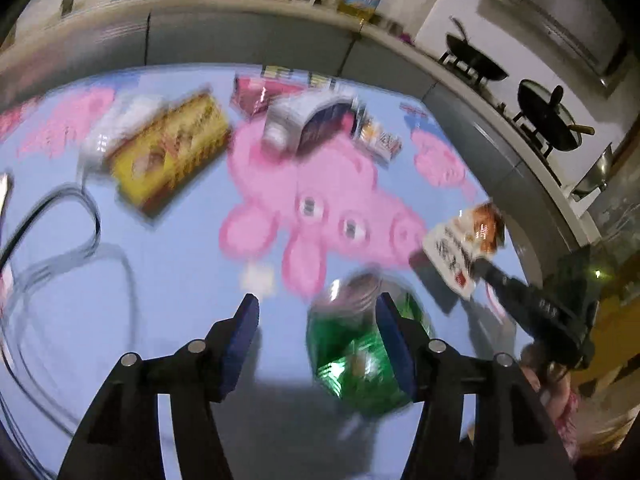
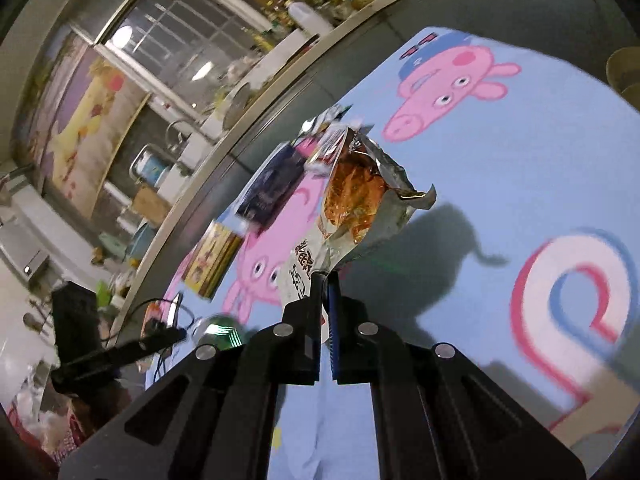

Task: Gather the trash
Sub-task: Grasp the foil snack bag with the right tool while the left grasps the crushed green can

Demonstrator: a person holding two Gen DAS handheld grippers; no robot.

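Right gripper (image 2: pixel 325 280) pinches the snack wrapper (image 2: pixel 360 192) above the blue mat (image 2: pixel 500 184). Left gripper (image 1: pixel 316 312) gapes wide, green can (image 1: pixel 356 360) against its right finger; kitchen counter (image 1: pixel 400 40) rims the mat.

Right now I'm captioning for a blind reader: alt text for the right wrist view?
The right gripper is shut on a torn silver-and-white snack wrapper, above a light blue cartoon-pig tablecloth.
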